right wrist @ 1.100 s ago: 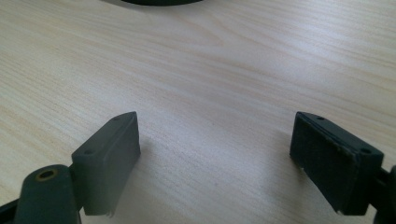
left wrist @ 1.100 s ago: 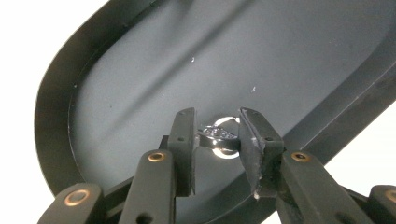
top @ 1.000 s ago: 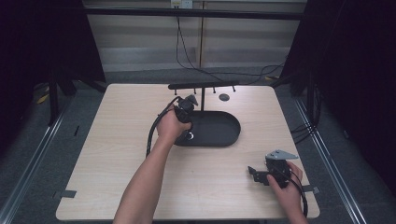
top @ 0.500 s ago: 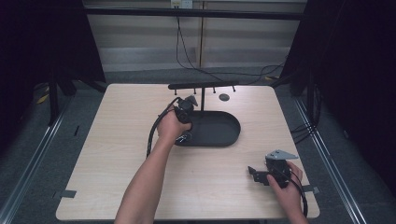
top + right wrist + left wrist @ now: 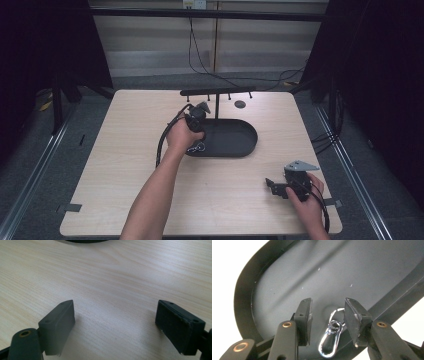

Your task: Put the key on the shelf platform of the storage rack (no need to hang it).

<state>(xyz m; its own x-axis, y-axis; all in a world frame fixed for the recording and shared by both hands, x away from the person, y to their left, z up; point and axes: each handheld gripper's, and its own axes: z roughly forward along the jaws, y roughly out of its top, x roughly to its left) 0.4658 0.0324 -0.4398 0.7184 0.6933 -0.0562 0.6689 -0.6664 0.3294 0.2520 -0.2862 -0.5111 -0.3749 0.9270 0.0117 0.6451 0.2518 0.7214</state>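
Note:
A silver snap hook on a key ring [image 5: 329, 340] lies on the floor of a black oval tray [image 5: 242, 302], near its left end. My left gripper [image 5: 328, 303] hangs just over it, and its jaws have just been opening. The hook sits loose between them, with neither pad pressing on it. In the high view, the left gripper [image 5: 199, 140] is held over the tray [image 5: 250, 145], with the hook [image 5: 198, 147] glinting by the hand. My right gripper [image 5: 270, 185] rests low at the table's near right, its jaws [image 5: 115, 307] wide apart over bare wood.
A black T-shaped rack [image 5: 217, 92] with small pegs rises on a post from the tray's far side. A small dark disc [image 5: 240, 104] lies on the table behind the tray. The left gripper's cable [image 5: 162, 137] loops beside the left wrist.
Both hands stay where they were. The silver hook glints by the left hand in all three frames, with no clear shift.

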